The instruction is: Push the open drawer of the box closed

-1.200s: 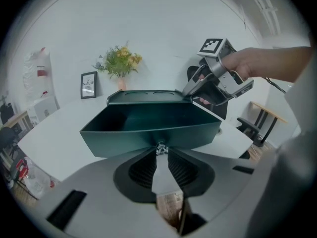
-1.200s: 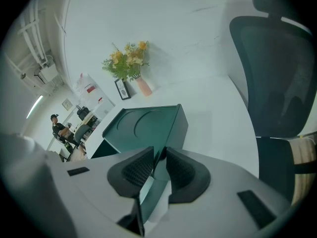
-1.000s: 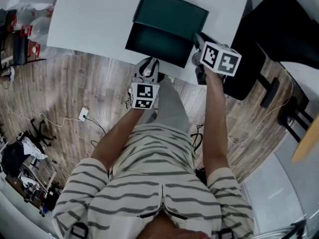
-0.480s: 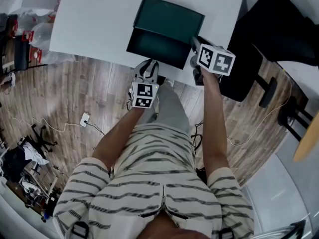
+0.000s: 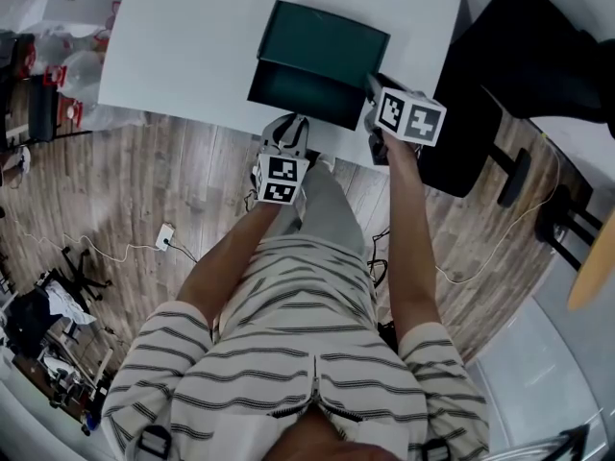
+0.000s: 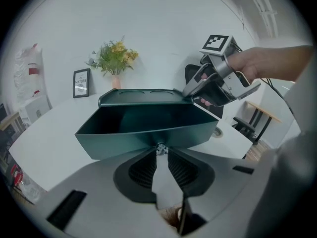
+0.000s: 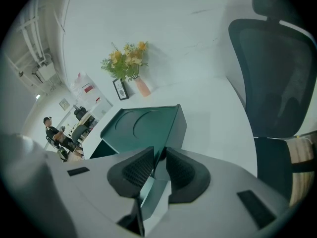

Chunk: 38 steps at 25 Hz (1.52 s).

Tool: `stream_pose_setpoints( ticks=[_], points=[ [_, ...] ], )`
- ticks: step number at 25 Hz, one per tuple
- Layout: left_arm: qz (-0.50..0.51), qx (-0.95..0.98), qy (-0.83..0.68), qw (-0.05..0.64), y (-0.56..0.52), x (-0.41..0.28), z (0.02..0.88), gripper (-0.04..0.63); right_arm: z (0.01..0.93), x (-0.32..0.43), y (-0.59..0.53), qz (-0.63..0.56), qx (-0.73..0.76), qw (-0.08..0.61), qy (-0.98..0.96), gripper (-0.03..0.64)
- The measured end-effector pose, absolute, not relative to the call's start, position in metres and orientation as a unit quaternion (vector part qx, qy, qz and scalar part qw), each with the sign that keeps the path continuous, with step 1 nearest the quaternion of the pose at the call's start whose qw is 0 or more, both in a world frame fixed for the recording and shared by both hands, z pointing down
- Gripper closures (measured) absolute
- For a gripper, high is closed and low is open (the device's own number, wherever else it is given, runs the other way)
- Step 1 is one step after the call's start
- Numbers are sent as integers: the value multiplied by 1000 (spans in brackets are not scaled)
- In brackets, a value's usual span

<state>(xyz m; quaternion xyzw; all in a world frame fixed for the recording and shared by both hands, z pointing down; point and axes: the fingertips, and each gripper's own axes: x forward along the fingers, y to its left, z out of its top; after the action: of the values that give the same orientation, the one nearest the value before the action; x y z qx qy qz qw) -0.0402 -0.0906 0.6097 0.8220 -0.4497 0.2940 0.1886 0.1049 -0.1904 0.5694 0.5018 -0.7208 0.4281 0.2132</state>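
Note:
A dark green box (image 5: 327,32) stands on the white table (image 5: 192,36), its open drawer (image 5: 307,92) pulled out toward me. In the left gripper view the drawer (image 6: 143,130) fills the middle and is empty. My left gripper (image 6: 160,152) is at the drawer's front, jaws closed onto its small metal knob (image 6: 159,148). My right gripper (image 5: 370,86) is at the drawer's right side next to the box. In the right gripper view the right gripper (image 7: 159,160) has the drawer's thin side wall (image 7: 153,195) between its pads.
A black office chair (image 5: 538,46) stands right of the table, close to my right arm. A vase of yellow flowers (image 6: 115,58) and a small picture frame (image 6: 81,82) sit at the table's far side. Cables and clutter lie on the wooden floor (image 5: 144,190).
My right gripper has shifted slightly left along the drawer's right side. The left gripper stays at the drawer front. The drawer looks slightly less extended.

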Motion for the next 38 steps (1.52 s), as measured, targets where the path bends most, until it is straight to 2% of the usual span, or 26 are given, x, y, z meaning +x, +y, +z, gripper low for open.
stream_pose_setpoints(
  ticks=[38],
  points=[
    [328, 826, -421, 179, -121, -30, 608, 523, 569, 106, -186, 422, 507, 213, -720, 532]
  ],
)
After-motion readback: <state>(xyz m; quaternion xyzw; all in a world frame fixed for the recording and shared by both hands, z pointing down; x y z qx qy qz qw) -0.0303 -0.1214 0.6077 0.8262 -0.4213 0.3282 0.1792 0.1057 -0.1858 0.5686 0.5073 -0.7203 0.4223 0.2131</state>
